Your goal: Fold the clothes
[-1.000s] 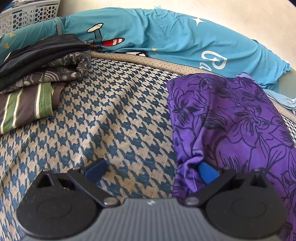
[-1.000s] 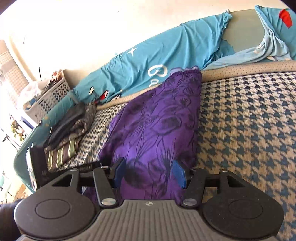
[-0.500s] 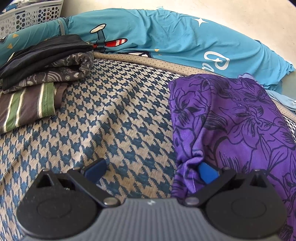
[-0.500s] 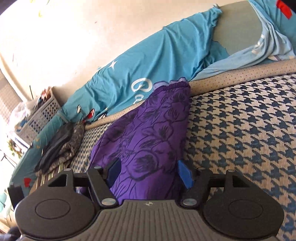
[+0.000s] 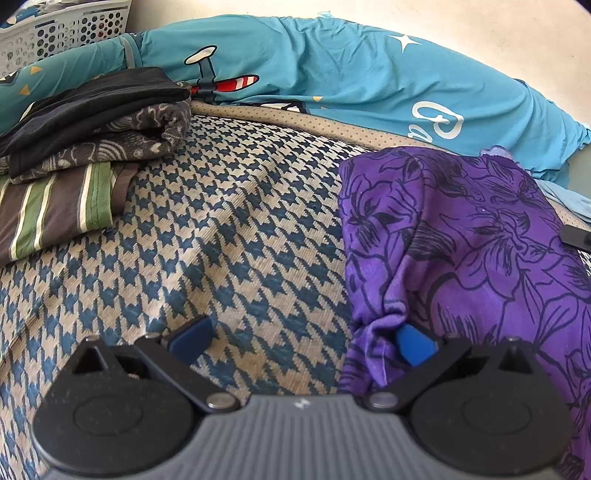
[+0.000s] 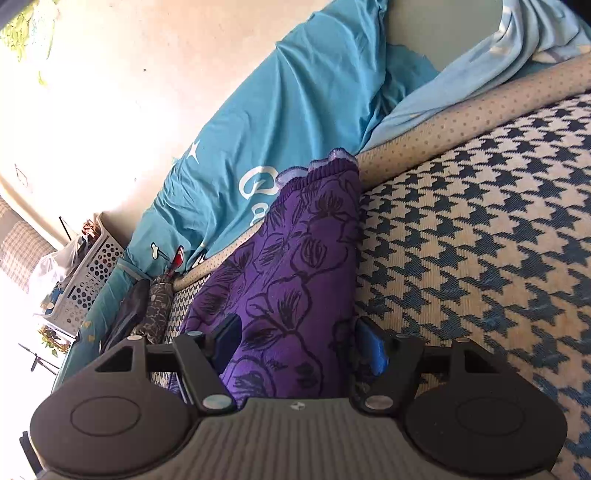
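The purple floral garment lies as a long strip on the bed's houndstooth cover, its far end reaching the beige piped edge with the teal printed bedding bunched just beyond it. I take that purple strip as my landmark.

The left gripper sits at the strip's near-left edge with its fingers wide apart; one blue pad is tucked into a puckered fold of the purple cloth, the other rests over bare cover to the left of the strip. The right gripper straddles the near end of the strip, fingers apart with cloth filling the gap between them, clamped on nothing.

To my eye the step in hand is taking hold of the near end for the next fold. It would go best if both grippers close on the near corners, catching every layer together, lift just clear of the cover and carry the end toward the far hem by the piping, keeping the sides lined up. The left one looks badly placed: only one finger meets fabric, so it needs to shift right onto the strip before closing.

Left of the strip, well apart, a pile of folded clothes waits, with a white perforated basket behind it.

The strip's nearest edge is hidden under both gripper bodies, and I cannot tell how many layers it holds. A small dark object at the strip's right side is cut off by the frame; it may be part of the other gripper
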### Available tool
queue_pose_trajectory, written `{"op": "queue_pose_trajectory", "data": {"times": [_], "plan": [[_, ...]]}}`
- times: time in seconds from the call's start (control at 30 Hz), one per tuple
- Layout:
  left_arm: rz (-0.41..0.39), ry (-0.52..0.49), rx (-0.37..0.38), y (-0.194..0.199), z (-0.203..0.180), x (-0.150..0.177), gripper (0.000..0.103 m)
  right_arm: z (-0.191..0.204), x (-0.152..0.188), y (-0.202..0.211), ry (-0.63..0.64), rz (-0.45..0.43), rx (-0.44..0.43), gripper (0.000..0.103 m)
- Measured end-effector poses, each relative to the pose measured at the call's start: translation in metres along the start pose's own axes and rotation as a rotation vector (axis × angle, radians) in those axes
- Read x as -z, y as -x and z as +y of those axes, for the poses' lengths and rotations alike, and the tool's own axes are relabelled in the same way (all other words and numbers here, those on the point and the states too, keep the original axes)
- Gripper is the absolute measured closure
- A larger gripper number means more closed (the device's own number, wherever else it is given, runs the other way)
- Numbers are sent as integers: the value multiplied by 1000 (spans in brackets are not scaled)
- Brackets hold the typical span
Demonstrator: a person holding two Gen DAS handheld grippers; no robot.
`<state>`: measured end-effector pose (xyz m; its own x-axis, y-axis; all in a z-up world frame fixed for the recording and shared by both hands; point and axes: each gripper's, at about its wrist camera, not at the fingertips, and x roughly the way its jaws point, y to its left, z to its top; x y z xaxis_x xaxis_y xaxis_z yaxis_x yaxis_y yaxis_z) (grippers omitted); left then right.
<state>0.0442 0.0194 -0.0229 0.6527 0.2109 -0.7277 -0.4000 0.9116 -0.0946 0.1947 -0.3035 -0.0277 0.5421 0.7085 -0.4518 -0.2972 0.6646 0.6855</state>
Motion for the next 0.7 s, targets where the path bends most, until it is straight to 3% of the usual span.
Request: {"op": "queue_pose_trajectory", "data": {"times": [0.37, 0.53, 0.6, 0.7], "plan": [[1, -2, 0, 0, 0, 0, 0, 1, -6, -21, 46, -1, -75, 37], [-1, -7, -6, -1, -1, 0, 0, 4, -1, -29, 58, -5, -71, 58], [-1, -9, -9, -1, -2, 0, 0, 5, -2, -29, 60, -3, -43, 74], [2, -10, -15, -1, -4, 0, 0, 16, -1, -28, 100, -15, 4, 79]]}}
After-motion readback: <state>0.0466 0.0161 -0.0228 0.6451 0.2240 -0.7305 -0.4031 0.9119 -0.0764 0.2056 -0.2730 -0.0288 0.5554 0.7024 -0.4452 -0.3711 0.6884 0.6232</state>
